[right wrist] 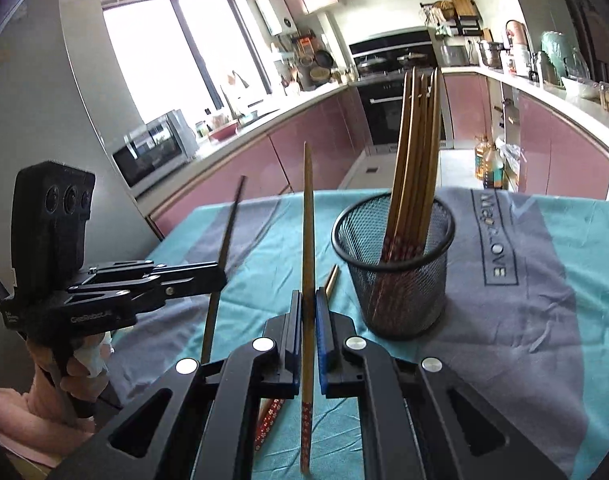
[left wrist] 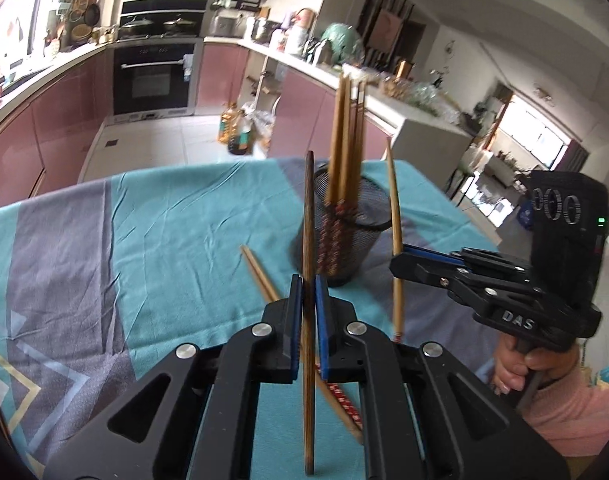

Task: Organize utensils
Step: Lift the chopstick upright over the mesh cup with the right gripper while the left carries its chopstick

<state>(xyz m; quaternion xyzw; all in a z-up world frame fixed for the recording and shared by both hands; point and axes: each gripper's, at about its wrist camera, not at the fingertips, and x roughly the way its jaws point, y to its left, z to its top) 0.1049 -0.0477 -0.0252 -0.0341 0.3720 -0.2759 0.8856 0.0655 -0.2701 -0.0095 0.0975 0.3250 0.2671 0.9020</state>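
While I steer both hands, the mesh cup (right wrist: pixel 392 264), already bristling with upright chopsticks, stands on the bench (right wrist: pixel 544 320) right of centre in the right wrist view. My right hand-held gripper (right wrist: pixel 309 308) is clamped on a pale chopstick (right wrist: pixel 307 240), held upright; my left hand-held gripper (left wrist: pixel 309 292) pinches a dark chopstick (left wrist: pixel 307 240), likewise vertical, with the cup just beyond its fingers.

Teal-grey tablecloth (right wrist: pixel 544 300), black mesh cup (right wrist: pixel 400 272)

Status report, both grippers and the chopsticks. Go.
Left gripper shut on dark chopstick, upright. Right gripper shut on light chopstick. Mesh cup ahead holds a bundle; one loose chopstick on the tablecloth. Path clear.
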